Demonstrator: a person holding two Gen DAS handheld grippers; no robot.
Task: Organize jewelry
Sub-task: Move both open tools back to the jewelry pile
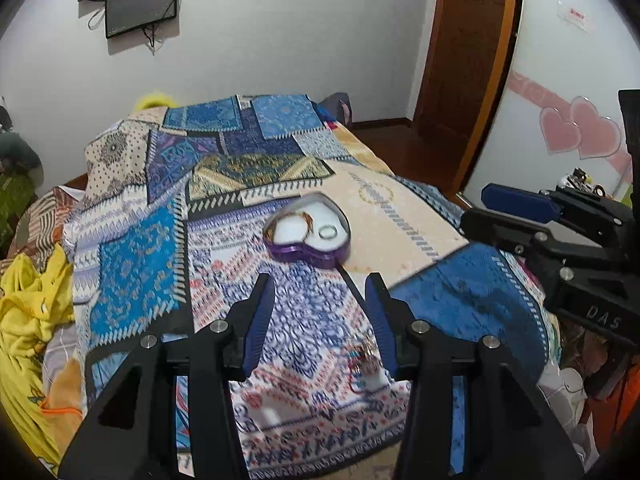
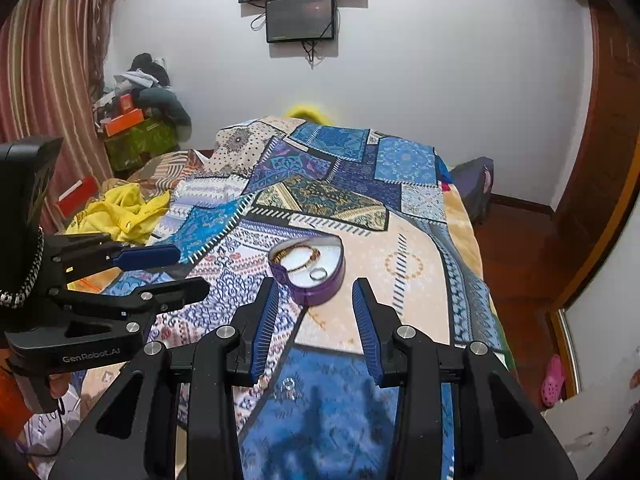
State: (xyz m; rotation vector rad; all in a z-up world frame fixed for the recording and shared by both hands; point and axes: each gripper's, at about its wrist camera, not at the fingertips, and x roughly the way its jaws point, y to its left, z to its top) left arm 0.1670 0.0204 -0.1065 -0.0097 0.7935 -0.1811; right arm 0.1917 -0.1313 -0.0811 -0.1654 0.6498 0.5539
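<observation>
Both the left tongs (image 1: 320,292) and the right tongs (image 2: 316,296) gape wide, holding nothing, above the patchwork bedspread (image 1: 140,264). Just beyond lies the purple heart-shaped tin (image 2: 320,288), containing a gold bangle (image 2: 304,258) and silver ring (image 2: 319,274).

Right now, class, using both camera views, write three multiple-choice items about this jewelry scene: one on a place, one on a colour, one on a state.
1. Where does the heart-shaped box sit?
A. on the bedspread
B. on the floor
C. in a gripper

2. What colour is the box's outer wall?
A. red
B. purple
C. green

3. How is the right gripper?
A. shut on a ring
B. shut, empty
C. open, empty

Answers: 1 A, it rests on the patterned cloth; 2 B, its side shows purple; 3 C, its fingers stand apart with nothing between, while the ring lies inside the box.
</observation>
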